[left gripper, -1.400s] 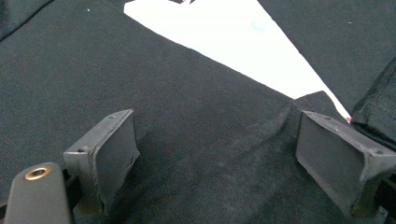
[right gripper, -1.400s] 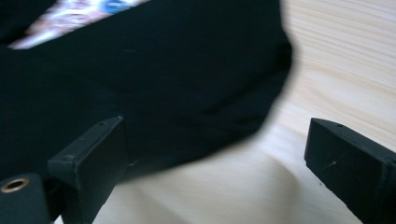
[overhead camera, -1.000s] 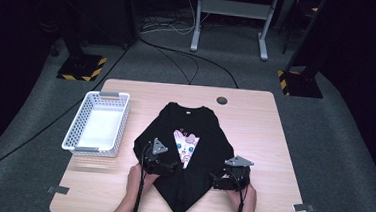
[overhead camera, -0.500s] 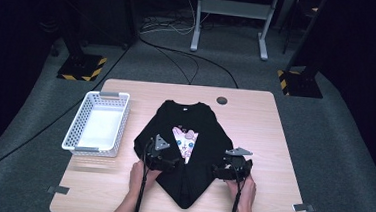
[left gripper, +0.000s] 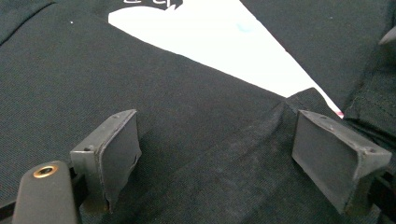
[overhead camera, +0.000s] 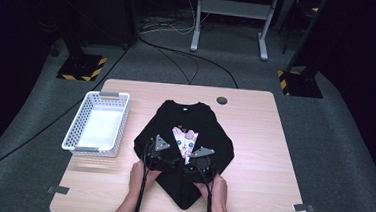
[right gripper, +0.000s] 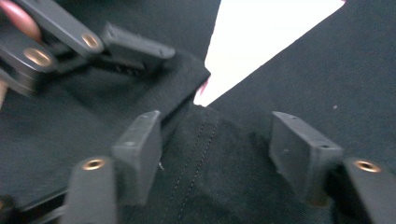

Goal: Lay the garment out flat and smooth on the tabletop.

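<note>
A black shirt point(overhead camera: 189, 136) with a white cartoon print point(overhead camera: 184, 140) lies folded near the desk's point(overhead camera: 258, 141) middle, beside a white basket point(overhead camera: 98, 125) toward the left edge. Left gripper point(left gripper: 215, 149) and right gripper point(right gripper: 219, 154) both hover over its near folds, jaws spread.

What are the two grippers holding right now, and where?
Nothing. Left gripper and right gripper both have open jaws over the folded black shirt.
</note>
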Tool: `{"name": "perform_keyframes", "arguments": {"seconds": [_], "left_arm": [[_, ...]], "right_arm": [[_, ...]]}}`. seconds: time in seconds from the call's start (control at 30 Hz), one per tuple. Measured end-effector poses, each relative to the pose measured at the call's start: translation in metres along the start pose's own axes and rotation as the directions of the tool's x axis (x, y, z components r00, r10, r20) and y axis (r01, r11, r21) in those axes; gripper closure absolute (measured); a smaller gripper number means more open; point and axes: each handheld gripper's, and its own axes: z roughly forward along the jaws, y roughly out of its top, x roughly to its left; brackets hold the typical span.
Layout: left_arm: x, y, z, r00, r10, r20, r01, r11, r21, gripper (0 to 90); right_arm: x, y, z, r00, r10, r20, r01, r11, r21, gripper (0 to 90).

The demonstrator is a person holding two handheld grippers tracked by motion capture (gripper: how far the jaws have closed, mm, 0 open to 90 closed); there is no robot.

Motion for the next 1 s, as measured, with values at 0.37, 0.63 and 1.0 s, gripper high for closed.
{"name": "perform_keyframes", "arguments": {"seconds": [0.37,0.63,1.0], "left_arm": [[0.000,0.000,0.000,1.0000,0.000,0.003,0.000,1.0000,0.000,15.8],[0.000,0.000,0.000,1.0000,0.000,0.004,0.000,1.0000,0.000,15.9],[0.000,0.000,0.000,1.0000,0.002,0.004,-0.002,1.0000,-0.002,16.0]], "right_arm": [[-0.016,-0.012,-0.002,0.9986,0.037,-0.037,-0.039,0.9976,-0.058,72.5],[-0.018,-0.015,-0.008,0.9987,0.036,-0.038,-0.039,0.9962,-0.078,81.2],[-0.024,-0.025,-0.036,0.9964,0.055,-0.065,-0.064,0.9880,-0.140,81.0]]}}
